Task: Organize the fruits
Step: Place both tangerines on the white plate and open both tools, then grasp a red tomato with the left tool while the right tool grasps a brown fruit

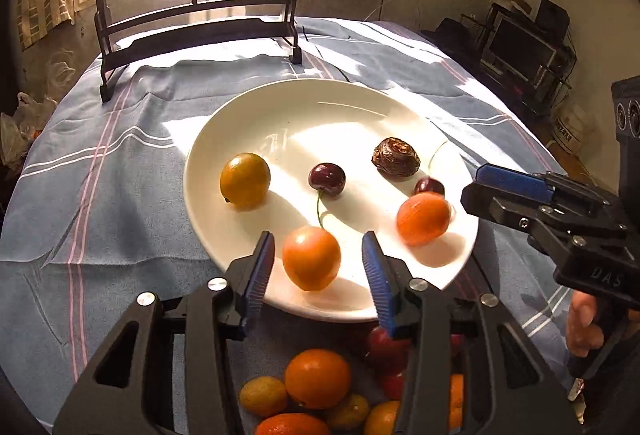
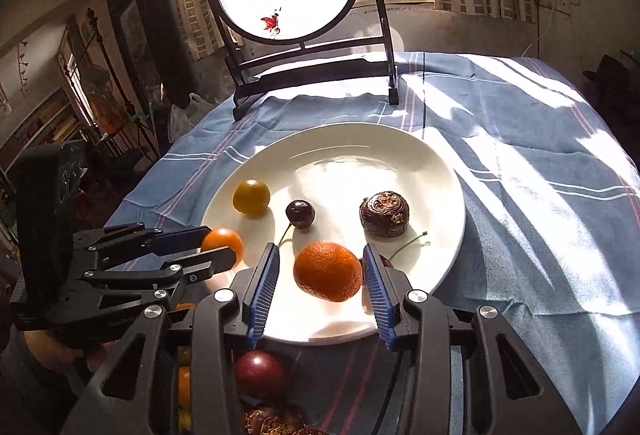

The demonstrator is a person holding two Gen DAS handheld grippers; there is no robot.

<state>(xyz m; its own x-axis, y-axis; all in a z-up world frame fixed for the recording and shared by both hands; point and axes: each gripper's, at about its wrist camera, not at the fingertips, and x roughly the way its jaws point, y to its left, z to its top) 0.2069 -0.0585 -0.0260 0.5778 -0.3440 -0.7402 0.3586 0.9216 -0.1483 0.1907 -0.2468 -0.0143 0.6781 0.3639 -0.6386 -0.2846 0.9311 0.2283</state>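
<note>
A white plate [image 1: 248, 123] on the blue cloth holds a yellow kumquat [image 1: 245, 179], a dark cherry [image 1: 327, 179], a brown wrinkled date [image 1: 395, 157], a second cherry [image 1: 429, 186] and two small oranges. My left gripper [image 1: 319, 259] is open, its fingers on either side of the near orange [image 1: 311, 258] without touching it. My right gripper [image 2: 319, 263] is open around the other orange [image 2: 328, 271], which also shows in the left wrist view [image 1: 423, 218]. The plate also shows in the right wrist view [image 2: 400, 155].
A heap of oranges, kumquats and red fruit [image 1: 318, 379] lies at the near table edge under the left gripper. A dark red fruit [image 2: 258, 373] and dates [image 2: 276, 421] lie under the right gripper. A round painted screen on a dark stand [image 1: 192, 23] stands behind the plate.
</note>
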